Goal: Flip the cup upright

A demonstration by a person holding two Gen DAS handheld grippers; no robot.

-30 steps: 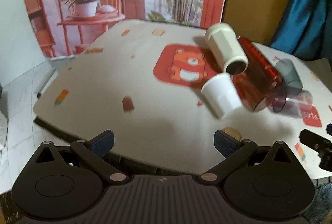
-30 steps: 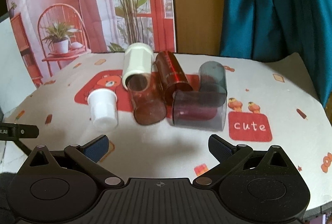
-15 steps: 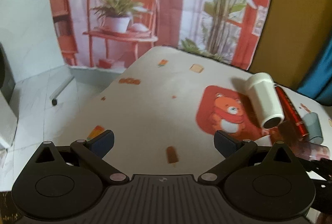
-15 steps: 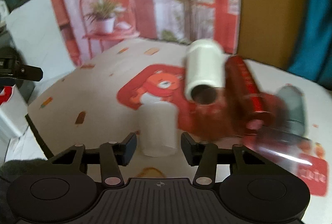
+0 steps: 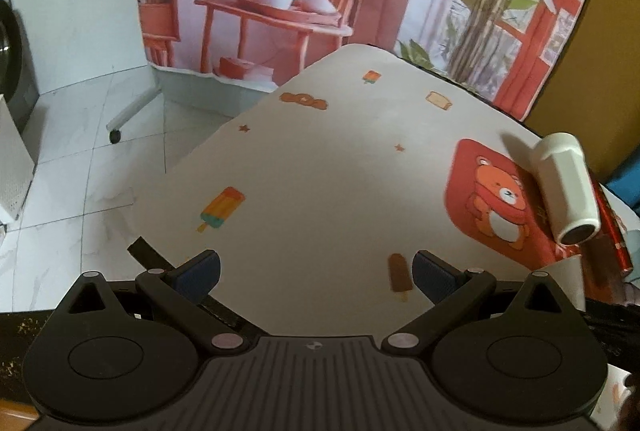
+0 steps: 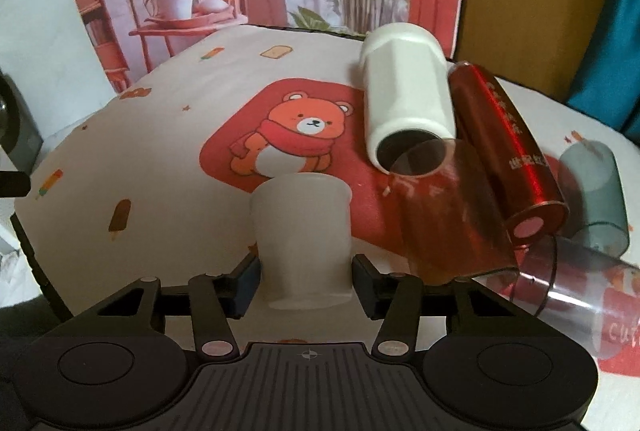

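A small white frosted cup (image 6: 303, 243) lies on its side on the patterned tablecloth, its base toward the camera. My right gripper (image 6: 306, 281) has its pads against both sides of the cup near its base. The cup also shows at the right edge of the left wrist view (image 5: 568, 279). My left gripper (image 5: 316, 271) is open and empty over the left part of the table, away from the cups.
Beside the white cup lie a tall white cup (image 6: 406, 103), a clear red cup (image 6: 452, 211), a red metallic tumbler (image 6: 508, 147), a grey-blue cup (image 6: 596, 191) and a clear purple cup (image 6: 572, 283). The table edge (image 5: 168, 183) drops to tiled floor on the left.
My right gripper moved forward and left to the small white cup and closed around it. My left gripper swung left, away from the cups.
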